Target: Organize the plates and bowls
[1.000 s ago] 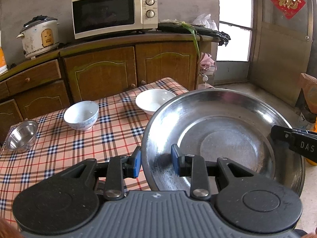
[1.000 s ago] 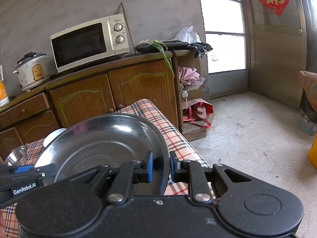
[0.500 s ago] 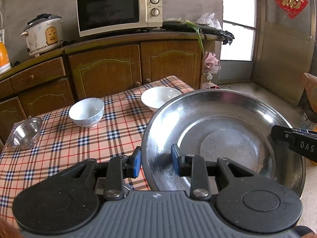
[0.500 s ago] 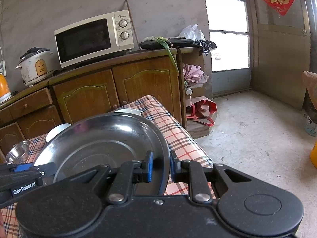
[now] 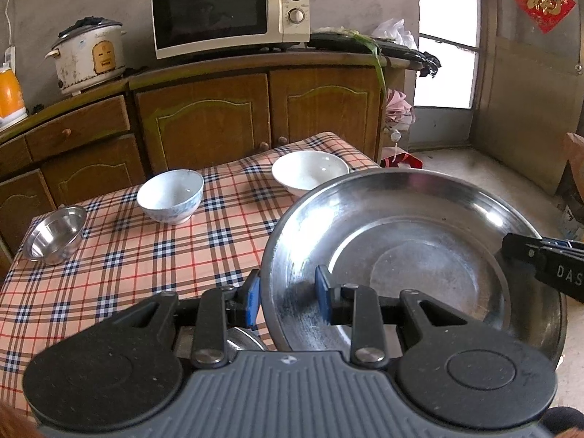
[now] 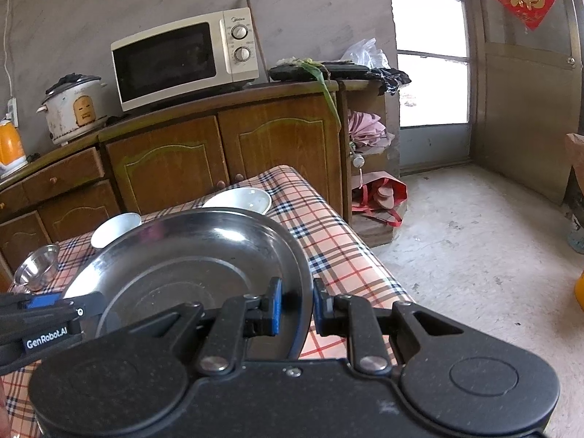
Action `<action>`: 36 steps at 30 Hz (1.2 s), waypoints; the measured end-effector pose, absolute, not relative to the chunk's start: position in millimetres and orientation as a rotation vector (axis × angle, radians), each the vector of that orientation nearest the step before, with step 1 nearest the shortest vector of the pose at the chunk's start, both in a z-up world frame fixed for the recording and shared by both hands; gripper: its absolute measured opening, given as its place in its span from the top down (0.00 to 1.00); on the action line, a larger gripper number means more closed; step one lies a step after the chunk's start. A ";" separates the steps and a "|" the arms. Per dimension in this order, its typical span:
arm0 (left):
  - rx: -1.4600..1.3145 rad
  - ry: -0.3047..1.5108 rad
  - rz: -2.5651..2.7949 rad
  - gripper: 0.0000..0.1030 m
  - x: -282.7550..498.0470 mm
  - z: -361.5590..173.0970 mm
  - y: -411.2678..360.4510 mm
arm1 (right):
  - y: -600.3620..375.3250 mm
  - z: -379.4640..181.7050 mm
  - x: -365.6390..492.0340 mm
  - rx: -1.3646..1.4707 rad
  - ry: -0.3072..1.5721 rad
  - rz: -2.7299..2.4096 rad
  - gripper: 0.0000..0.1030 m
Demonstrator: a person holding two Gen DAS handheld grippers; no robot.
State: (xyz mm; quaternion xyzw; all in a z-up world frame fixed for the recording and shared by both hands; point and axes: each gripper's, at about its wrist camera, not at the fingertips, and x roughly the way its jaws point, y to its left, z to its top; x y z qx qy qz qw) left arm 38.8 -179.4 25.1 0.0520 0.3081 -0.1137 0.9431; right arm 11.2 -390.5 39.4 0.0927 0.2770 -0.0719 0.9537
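Note:
A large stainless steel plate [image 5: 419, 255] is held up over the near right part of the checked table [image 5: 120, 273]. My left gripper [image 5: 288, 292] is shut on its left rim, one blue pad inside and one outside. My right gripper [image 6: 297, 306] is shut on the opposite rim of the plate [image 6: 189, 255], and its black fingers [image 5: 518, 252] show at the right of the left wrist view. On the table stand a white bowl with a blue pattern [image 5: 170, 195], a plain white bowl [image 5: 309, 171] and a small steel bowl [image 5: 54, 235].
Wooden cabinets [image 5: 204, 120] run behind the table and carry a microwave [image 5: 226, 11] and a rice cooker [image 5: 89, 56]. Bare concrete floor [image 6: 474, 255] lies to the table's right. Another shiny steel piece [image 5: 244, 339] peeks out under my left gripper.
Both grippers keep the same hold on the plate. Only the view has drifted very slightly; the bowls on the table have not moved.

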 end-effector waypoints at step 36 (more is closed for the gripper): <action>0.077 0.673 -0.160 0.70 31.6 9.1 -138.3 | -343.5 23.8 15.7 0.141 0.615 -0.056 0.78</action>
